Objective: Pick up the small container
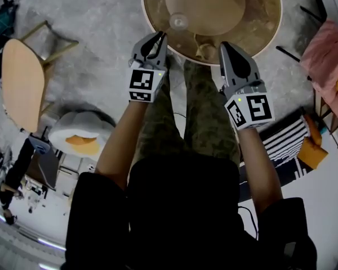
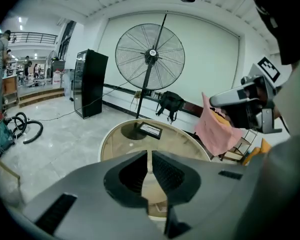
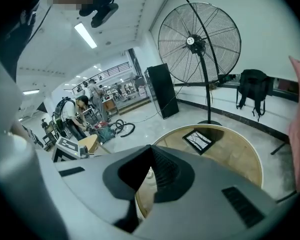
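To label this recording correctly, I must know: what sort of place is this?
Probably a large workshop or lab hall: an industrial pedestal fan stands on the polished floor, people work among equipment at the back, and a railed gallery runs above.

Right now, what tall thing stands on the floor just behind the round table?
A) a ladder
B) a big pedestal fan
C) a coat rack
B: a pedestal fan with a round wire cage rises on its pole behind the round table.
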